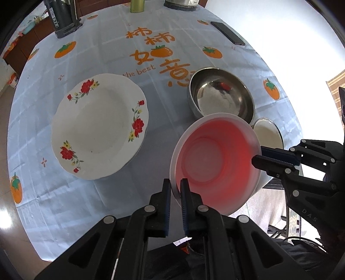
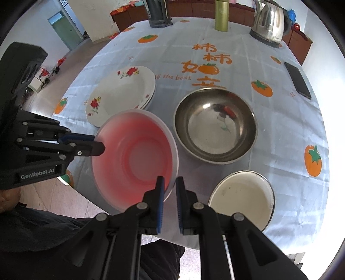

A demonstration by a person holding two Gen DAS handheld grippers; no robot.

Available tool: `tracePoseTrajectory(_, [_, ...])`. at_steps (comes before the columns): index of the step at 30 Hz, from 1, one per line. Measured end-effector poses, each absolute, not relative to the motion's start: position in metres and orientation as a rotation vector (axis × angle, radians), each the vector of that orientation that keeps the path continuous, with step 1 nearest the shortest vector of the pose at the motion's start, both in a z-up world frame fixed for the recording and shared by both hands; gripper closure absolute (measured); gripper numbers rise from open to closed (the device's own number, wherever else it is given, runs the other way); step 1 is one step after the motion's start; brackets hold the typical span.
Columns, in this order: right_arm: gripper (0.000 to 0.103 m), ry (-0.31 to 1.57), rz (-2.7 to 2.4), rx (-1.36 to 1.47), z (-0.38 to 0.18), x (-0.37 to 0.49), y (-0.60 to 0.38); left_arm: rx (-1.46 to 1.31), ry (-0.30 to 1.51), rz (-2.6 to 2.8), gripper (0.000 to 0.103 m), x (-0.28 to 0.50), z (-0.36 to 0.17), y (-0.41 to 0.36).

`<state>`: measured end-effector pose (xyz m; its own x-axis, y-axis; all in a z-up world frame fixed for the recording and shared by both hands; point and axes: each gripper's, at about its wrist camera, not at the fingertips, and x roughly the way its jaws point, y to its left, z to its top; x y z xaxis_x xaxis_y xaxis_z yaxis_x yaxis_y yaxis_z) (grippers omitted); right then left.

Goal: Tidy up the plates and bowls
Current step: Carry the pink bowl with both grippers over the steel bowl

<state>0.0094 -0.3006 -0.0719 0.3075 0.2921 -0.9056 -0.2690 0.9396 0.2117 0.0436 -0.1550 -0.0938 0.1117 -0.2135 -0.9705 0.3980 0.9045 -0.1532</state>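
A translucent pink plastic bowl [image 1: 213,161] [image 2: 133,157] is held in the air over the table's near edge, tilted toward me. My left gripper [image 1: 175,183] is shut on its left rim, and it shows from the side in the right wrist view [image 2: 99,144]. My right gripper [image 2: 169,183] is shut on the opposite rim, seen from the side in the left wrist view [image 1: 257,156]. A steel bowl [image 1: 222,94] [image 2: 215,125] stands behind it. A small white enamel bowl [image 1: 268,133] [image 2: 241,198] sits near the edge. Flowered white plates [image 1: 99,125] [image 2: 120,94] lie stacked at the left.
The round table has a pale blue persimmon-print cloth [image 1: 151,64] [image 2: 280,129]. A black phone [image 1: 227,32] [image 2: 297,79] lies at the right. A kettle [image 2: 269,21], a green bottle [image 2: 222,15] and a dark flask [image 1: 60,17] [image 2: 157,13] stand at the far edge.
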Motion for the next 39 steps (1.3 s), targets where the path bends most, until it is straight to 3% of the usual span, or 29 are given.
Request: tracePoseTrajectory(39, [0.092,1.12,0.279,0.063,-0.052,0.027,-0.347,0.195,1.296,-0.509,0.095,0.07,-0.059,-0.2])
